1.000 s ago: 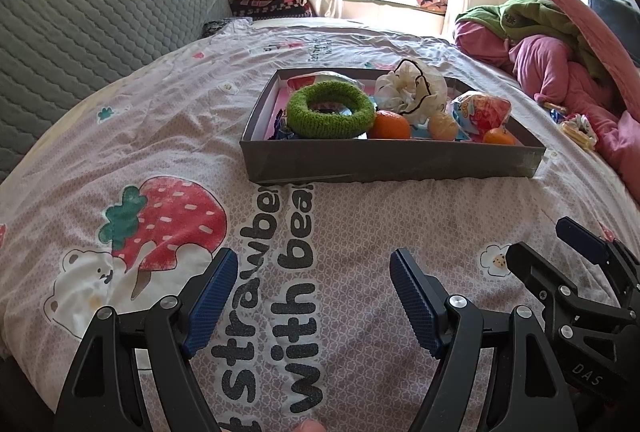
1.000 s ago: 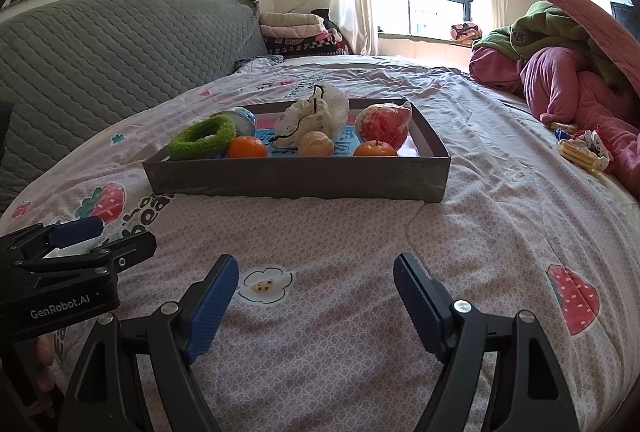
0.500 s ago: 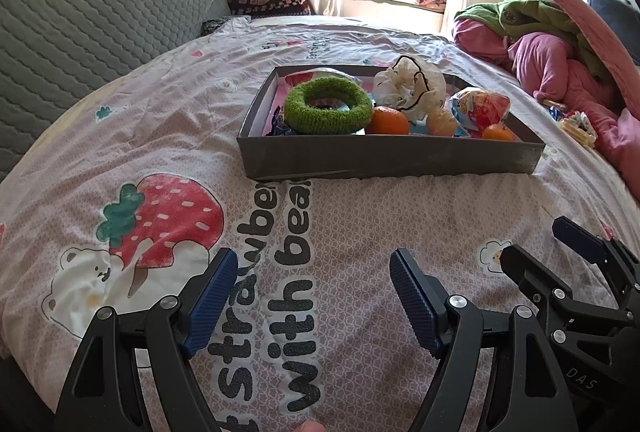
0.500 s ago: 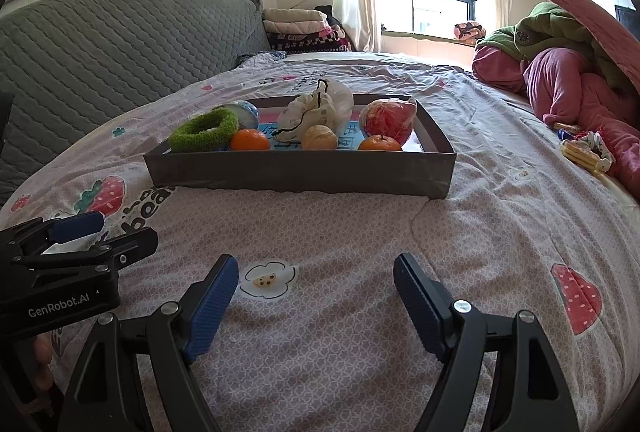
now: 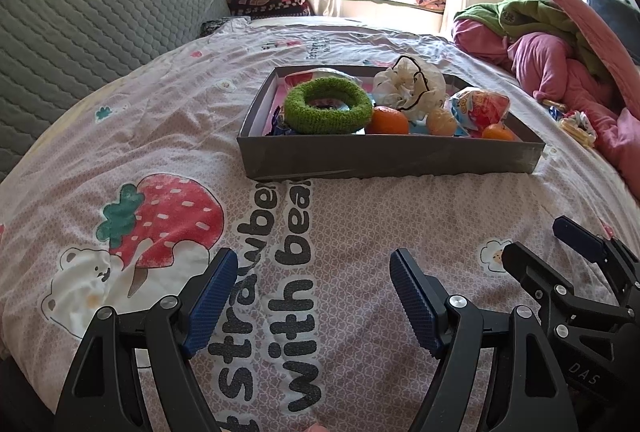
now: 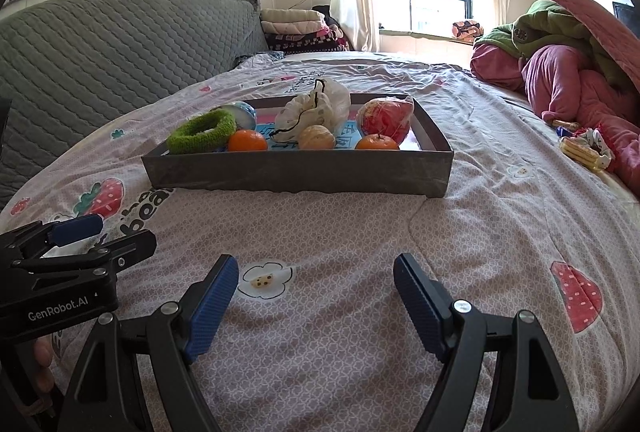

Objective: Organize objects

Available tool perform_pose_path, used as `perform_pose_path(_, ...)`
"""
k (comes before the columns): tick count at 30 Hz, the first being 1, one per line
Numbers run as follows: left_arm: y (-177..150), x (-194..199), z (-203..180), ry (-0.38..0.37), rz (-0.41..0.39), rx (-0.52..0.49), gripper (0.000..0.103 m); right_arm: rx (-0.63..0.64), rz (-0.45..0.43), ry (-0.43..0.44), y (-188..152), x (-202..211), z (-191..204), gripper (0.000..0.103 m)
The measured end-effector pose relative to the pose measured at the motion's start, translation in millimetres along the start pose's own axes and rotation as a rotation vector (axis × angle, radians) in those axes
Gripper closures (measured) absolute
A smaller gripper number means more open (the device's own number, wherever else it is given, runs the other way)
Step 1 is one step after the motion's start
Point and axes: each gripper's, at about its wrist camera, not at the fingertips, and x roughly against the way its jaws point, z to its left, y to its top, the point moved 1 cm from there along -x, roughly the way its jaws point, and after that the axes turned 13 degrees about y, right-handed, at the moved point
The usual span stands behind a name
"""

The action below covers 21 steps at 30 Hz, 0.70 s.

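A grey shallow box [image 5: 384, 156] [image 6: 296, 173] sits on the bed ahead of both grippers. Inside lie a green fuzzy ring [image 5: 327, 106] [image 6: 201, 131], two oranges [image 5: 387, 120] [image 6: 377, 142], a tan round fruit [image 6: 317, 137], a white drawstring pouch [image 5: 412, 87] [image 6: 316, 109], a red wrapped snack bag [image 5: 480, 106] [image 6: 385, 119] and a blue ball [image 6: 242, 113]. My left gripper [image 5: 312, 284] hovers open over the sheet, nothing between its fingers. My right gripper [image 6: 316, 290] is open too, empty, well short of the box.
The bed has a pink strawberry-print sheet [image 6: 500, 232]. A grey quilted headboard [image 6: 100, 47] runs along the left. Piled pink and green bedding [image 6: 568, 71] and small packets [image 6: 584, 149] lie at the right. Folded blankets [image 6: 296, 27] sit by the window.
Both views have crept slightly; the box sits a little differently in frame. Neither gripper's jaws have changed and nothing was picked up.
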Motion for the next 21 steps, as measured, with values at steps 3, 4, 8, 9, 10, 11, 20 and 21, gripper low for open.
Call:
perform_pose_path(3,-0.3,-0.4,0.7,0.0,0.003,0.002,0.024,0.003,0.0,-0.006,-0.5,-0.5,-0.2,0.024)
perform_pose_path(4,-0.6,-0.5,0.9,0.002,0.003,0.002,0.024,0.002,0.0,-0.005,-0.8,-0.2,-0.7,0.024)
perform_pose_path(8,-1.8,-1.7,1.1,-0.001,0.008,0.002,0.024,0.001,0.002,-0.007,-0.9,-0.9,-0.7,0.024)
perform_pose_path(9,-2.1,-2.1,0.8,0.001,0.009,0.0,0.024,0.001,0.003,-0.01,-0.9,-0.9,-0.6,0.024)
perform_pose_path(10,-2.5,-2.2,0.6,0.003,0.009,-0.001,0.024,0.002,0.002,-0.011,-1.0,-1.0,-0.5,0.024)
perform_pose_path(11,-2.8,-2.9,0.4,0.002,0.011,-0.001,0.024,-0.001,0.004,-0.011,-1.3,-1.3,-1.0,0.024)
perform_pose_path(20,-3.1,-3.5,-0.5,-0.009,0.01,-0.002,0.024,-0.002,-0.008,-0.018,-0.6,1.5,-2.2,0.024)
perform_pose_path(21,-3.0,-3.8,-0.5,-0.009,0.012,-0.002,0.024,-0.003,-0.011,-0.019,-0.2,2.1,-2.4,0.024)
